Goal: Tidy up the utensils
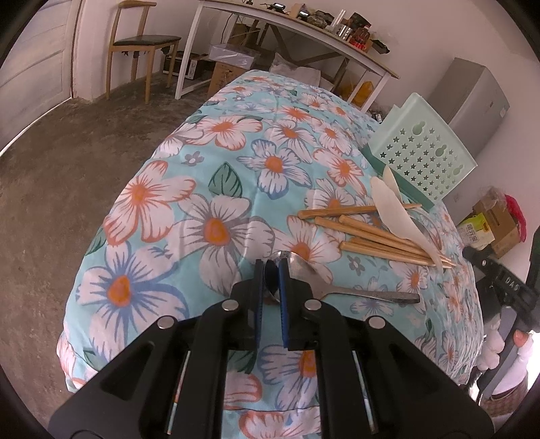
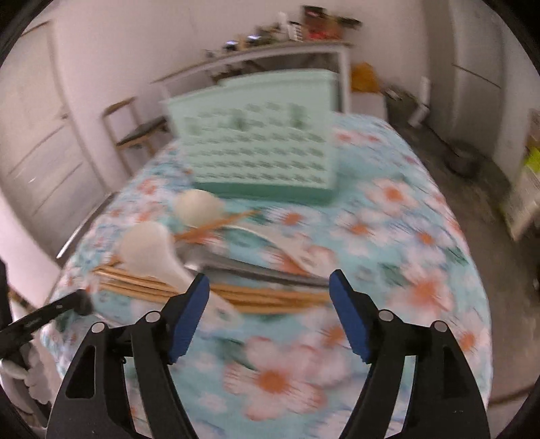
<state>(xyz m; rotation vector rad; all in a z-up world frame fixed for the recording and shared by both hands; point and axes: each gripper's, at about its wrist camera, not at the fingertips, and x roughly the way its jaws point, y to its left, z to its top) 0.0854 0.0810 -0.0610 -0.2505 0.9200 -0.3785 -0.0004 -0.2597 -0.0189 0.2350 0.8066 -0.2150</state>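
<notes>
My left gripper (image 1: 271, 270) is shut on the bowl of a metal spoon (image 1: 300, 266), whose handle (image 1: 378, 296) points right just above the floral tablecloth (image 1: 216, 189). Several wooden chopsticks (image 1: 378, 236) and two white ceramic spoons (image 1: 391, 206) lie in a pile to the right, in front of a mint green perforated organizer (image 1: 422, 155). In the blurred right wrist view, my right gripper (image 2: 268, 287) is open and empty, just in front of the chopsticks (image 2: 270, 297), the white spoons (image 2: 152, 250) and the green organizer (image 2: 256, 152).
The table's left edge drops to a concrete floor (image 1: 67, 169). A wooden chair (image 1: 141, 44), a white desk (image 1: 303, 30) with clutter and boxes stand behind. A grey cabinet (image 1: 472, 98) stands at the far right.
</notes>
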